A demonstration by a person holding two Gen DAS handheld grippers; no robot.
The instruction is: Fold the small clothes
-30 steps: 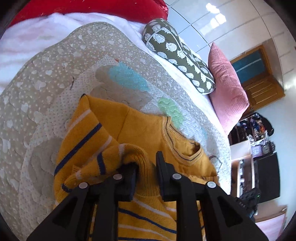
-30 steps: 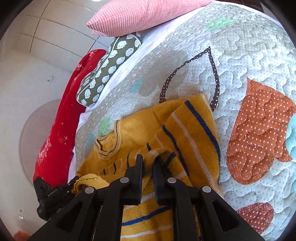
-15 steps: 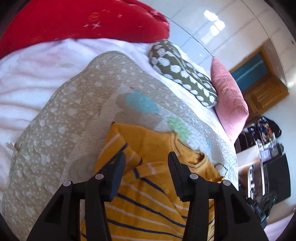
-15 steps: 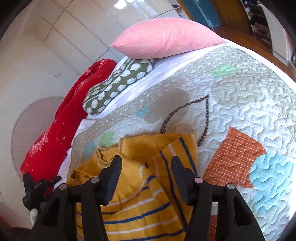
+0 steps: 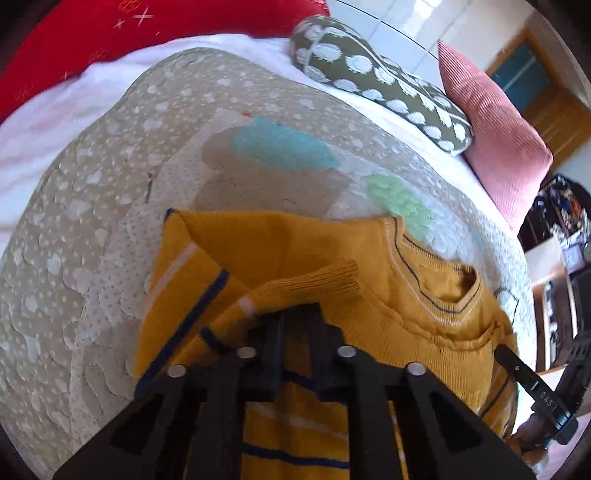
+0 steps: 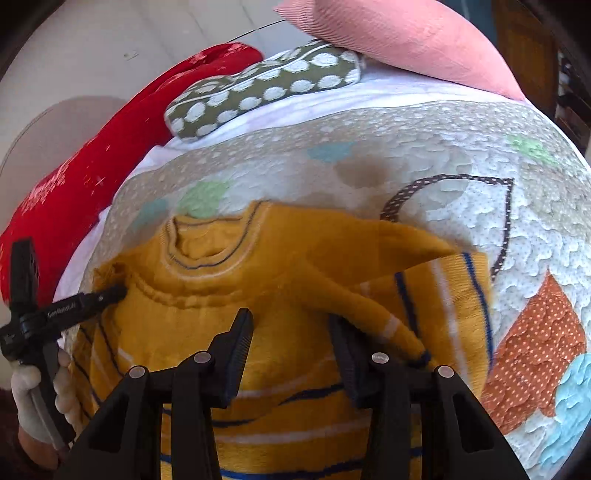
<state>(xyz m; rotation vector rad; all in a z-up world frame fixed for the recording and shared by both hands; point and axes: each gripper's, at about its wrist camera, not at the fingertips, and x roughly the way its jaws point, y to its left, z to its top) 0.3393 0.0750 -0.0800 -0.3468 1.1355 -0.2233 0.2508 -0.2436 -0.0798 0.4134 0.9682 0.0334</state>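
Observation:
A small mustard-yellow knit sweater (image 5: 406, 295) with navy and white stripes lies on the quilt, neck opening toward the pillows; both sleeves are folded in over its body. It also shows in the right wrist view (image 6: 295, 258). My left gripper (image 5: 299, 332) is open just above the chest, with the left sleeve cuff (image 5: 314, 280) lying loose at its fingertips. My right gripper (image 6: 291, 332) is open wide above the chest, and the right sleeve (image 6: 369, 306) lies against its right finger, not pinched. The left gripper also appears in the right wrist view (image 6: 74, 302).
The patchwork quilt (image 5: 92, 221) covers the bed. At the head lie a red pillow (image 5: 92, 33), a green spotted pillow (image 5: 388, 85) and a pink pillow (image 5: 498, 140). Furniture stands past the bed's right edge (image 5: 561, 258).
Both grippers were shut on the sleeves a second ago, then opened and let them drop onto the sweater. Both have since come down closer to the chest.

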